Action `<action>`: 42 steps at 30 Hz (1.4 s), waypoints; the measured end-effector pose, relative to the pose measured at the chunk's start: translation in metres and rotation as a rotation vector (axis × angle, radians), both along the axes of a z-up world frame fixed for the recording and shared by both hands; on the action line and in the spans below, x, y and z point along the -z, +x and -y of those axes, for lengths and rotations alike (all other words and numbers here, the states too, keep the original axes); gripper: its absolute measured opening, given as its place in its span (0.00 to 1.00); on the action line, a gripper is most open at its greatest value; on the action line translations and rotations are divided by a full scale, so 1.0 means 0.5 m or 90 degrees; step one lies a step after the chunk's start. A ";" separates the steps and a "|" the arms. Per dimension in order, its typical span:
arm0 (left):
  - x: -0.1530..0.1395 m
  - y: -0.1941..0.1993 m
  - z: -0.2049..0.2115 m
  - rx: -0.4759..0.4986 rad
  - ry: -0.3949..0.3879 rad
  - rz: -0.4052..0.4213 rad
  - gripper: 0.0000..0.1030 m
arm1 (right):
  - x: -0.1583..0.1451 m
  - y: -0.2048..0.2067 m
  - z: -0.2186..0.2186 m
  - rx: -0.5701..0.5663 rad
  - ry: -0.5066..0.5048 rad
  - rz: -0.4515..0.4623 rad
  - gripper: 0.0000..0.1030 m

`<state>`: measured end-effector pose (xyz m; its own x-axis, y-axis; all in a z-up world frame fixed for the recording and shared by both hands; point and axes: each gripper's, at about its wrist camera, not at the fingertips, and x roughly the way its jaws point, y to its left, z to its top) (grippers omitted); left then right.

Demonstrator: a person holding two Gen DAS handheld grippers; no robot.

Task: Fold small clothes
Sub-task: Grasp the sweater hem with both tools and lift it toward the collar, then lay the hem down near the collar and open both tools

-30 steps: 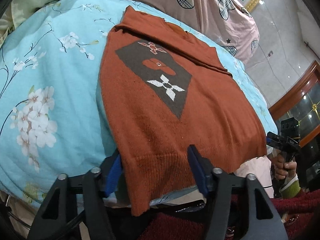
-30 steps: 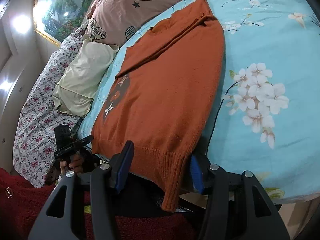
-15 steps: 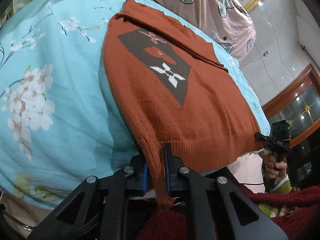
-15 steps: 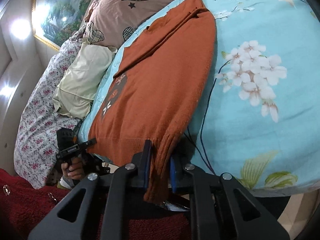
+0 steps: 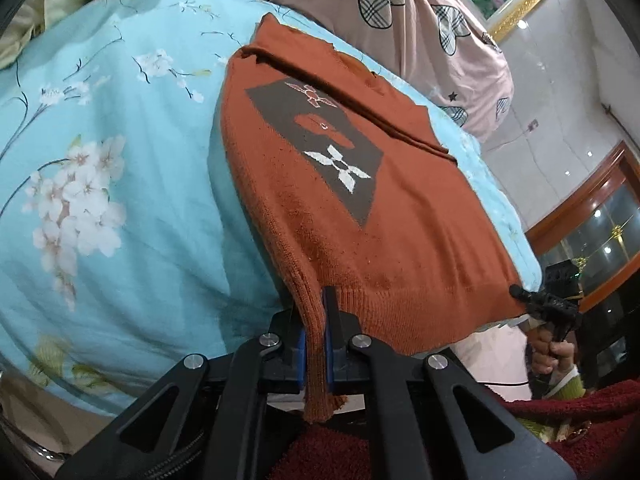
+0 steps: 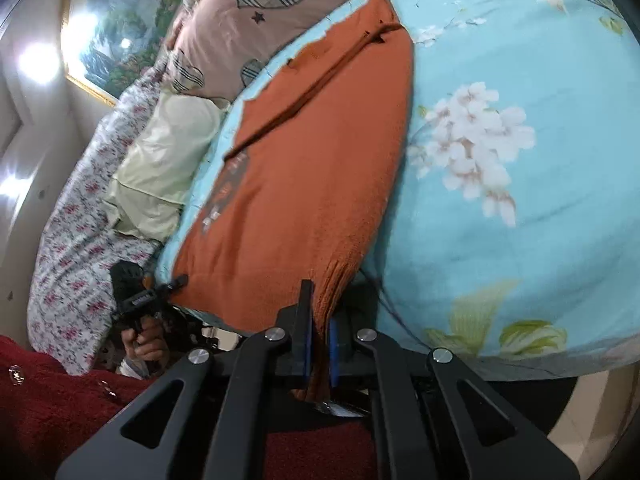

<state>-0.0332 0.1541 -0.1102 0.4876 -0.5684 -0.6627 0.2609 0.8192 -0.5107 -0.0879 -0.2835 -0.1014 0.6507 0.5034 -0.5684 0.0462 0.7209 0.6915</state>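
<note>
An orange knitted sweater (image 5: 400,240) with a dark diamond motif lies flat on the blue flowered bed sheet (image 5: 120,200), its ribbed hem hanging over the near edge. My left gripper (image 5: 316,320) is closing on the hem's left corner, the blue pads pressing the knit. In the right wrist view the sweater (image 6: 312,168) runs away from me, and my right gripper (image 6: 320,316) is closing on the hem's right corner, pads on the cloth. Each view shows the other gripper at the far corner: the right gripper (image 5: 540,300) and the left gripper (image 6: 160,288).
A pink pillow (image 5: 400,20) with plaid hearts lies beyond the collar. A cream pillow (image 6: 168,152) and a flowered quilt (image 6: 68,240) lie along the bed's left side. The person's red sleeve (image 6: 60,400) fills the bottom. A wooden glass cabinet (image 5: 592,220) stands at right.
Both grippers stood wide open around the hem corners a second ago. Both have since closed onto the ribbed hem, bunching it between the pads.
</note>
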 end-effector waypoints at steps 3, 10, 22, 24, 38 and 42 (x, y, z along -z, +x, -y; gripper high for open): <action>-0.043 -0.006 -0.004 -0.007 -0.013 0.030 0.05 | -0.040 -0.001 0.003 -0.001 0.016 0.042 0.07; -0.167 0.025 -0.019 -0.060 -0.043 0.119 0.05 | -0.147 0.042 0.023 0.020 0.006 0.128 0.07; -0.326 0.242 0.039 -0.130 -0.009 0.237 0.05 | -0.256 0.250 0.108 0.119 -0.112 0.189 0.07; -0.341 0.288 0.052 -0.139 0.009 0.245 0.05 | -0.260 0.301 0.127 0.129 -0.117 0.182 0.07; -0.266 0.580 0.092 -0.184 0.075 0.150 0.05 | -0.172 0.587 0.201 0.142 -0.160 0.062 0.07; -0.222 0.640 0.100 -0.187 0.088 0.119 0.05 | -0.129 0.637 0.210 0.138 -0.172 0.027 0.07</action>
<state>0.2866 0.1040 0.0008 0.7362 -0.2977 -0.6077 0.0824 0.9308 -0.3562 0.2309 -0.3885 -0.0368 0.7520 0.1857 -0.6324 0.1942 0.8544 0.4819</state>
